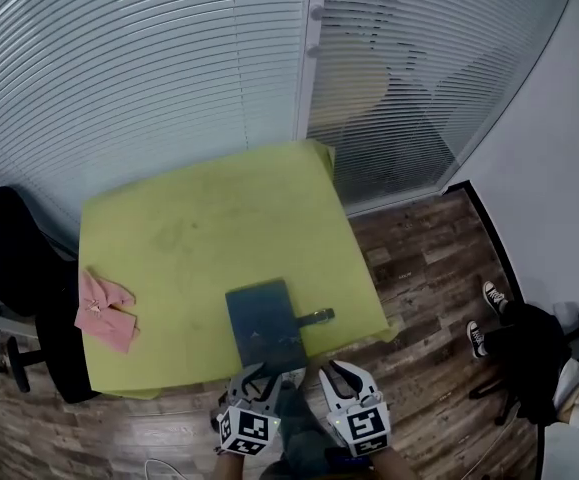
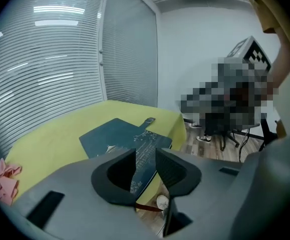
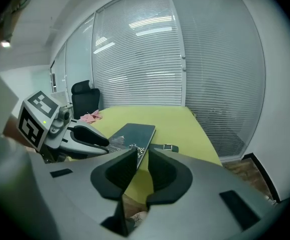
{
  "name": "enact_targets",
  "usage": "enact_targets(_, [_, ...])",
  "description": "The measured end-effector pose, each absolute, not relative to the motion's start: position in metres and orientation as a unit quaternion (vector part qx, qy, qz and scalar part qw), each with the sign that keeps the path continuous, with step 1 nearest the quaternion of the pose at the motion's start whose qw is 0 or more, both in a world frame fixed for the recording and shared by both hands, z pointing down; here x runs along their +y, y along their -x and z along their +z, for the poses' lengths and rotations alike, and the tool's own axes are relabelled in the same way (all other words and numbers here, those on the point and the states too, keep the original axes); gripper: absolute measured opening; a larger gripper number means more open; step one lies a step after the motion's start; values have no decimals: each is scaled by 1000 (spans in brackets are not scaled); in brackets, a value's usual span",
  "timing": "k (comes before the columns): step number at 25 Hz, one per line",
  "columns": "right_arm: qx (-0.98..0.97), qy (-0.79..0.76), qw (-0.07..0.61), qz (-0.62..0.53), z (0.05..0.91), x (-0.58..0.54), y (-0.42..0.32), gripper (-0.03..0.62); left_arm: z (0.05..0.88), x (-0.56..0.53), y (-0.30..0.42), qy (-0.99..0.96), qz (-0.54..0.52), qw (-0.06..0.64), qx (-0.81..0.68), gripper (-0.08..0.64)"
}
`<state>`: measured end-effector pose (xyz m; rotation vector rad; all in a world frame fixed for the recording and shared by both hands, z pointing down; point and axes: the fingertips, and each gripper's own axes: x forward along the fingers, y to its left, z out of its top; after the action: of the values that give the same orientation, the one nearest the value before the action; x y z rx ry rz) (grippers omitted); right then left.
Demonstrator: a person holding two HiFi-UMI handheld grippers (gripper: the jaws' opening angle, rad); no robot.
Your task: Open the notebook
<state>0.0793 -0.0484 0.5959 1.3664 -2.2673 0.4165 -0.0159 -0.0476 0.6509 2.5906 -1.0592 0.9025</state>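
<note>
A dark blue notebook (image 1: 264, 325) lies closed on the yellow-green table (image 1: 199, 238), close to its near edge. The notebook's strap with a metal buckle (image 1: 315, 316) sticks out to the right. My left gripper (image 1: 261, 376) hovers just short of the notebook's near end, open, with nothing between its fingers. In the left gripper view the notebook (image 2: 115, 134) shows ahead through the gap of the left gripper (image 2: 146, 151). My right gripper (image 1: 339, 373) hangs beside it on the right, also open and empty. The right gripper view looks past the right gripper (image 3: 142, 154) to the notebook (image 3: 132, 134), the strap (image 3: 169, 147) and the left gripper (image 3: 87, 136).
A crumpled pink cloth (image 1: 104, 310) lies on the table's left edge. A black office chair (image 1: 14, 258) stands left of the table. A seated person (image 1: 534, 353) is on the wooden floor at the right. Glass walls with blinds (image 1: 169, 68) stand behind the table.
</note>
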Motion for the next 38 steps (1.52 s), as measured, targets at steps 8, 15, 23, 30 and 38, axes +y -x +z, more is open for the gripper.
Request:
enact_targets(8, [-827,-487,231,163,606,-62,-80,78,666,-43,-2,-891,336,58,-299,174])
enact_targets(15, [-826,-485,230,170,611,-64,-80,78,677,-43,-6,-880,383,5,-283,172])
enact_targets(23, [-822,-495,225,167,606,-62,-88,75,672,-41,-8,-883,380,5,-276,146])
enact_targets(30, [-818,-504,222,167,605,-62,-95,72,667,-41,-12,-886,370,6,-278,127])
enact_targets(38, [-817,-507,220,166,601,-59,-93,67,659,-39,-10,-891,349,22,-289,118])
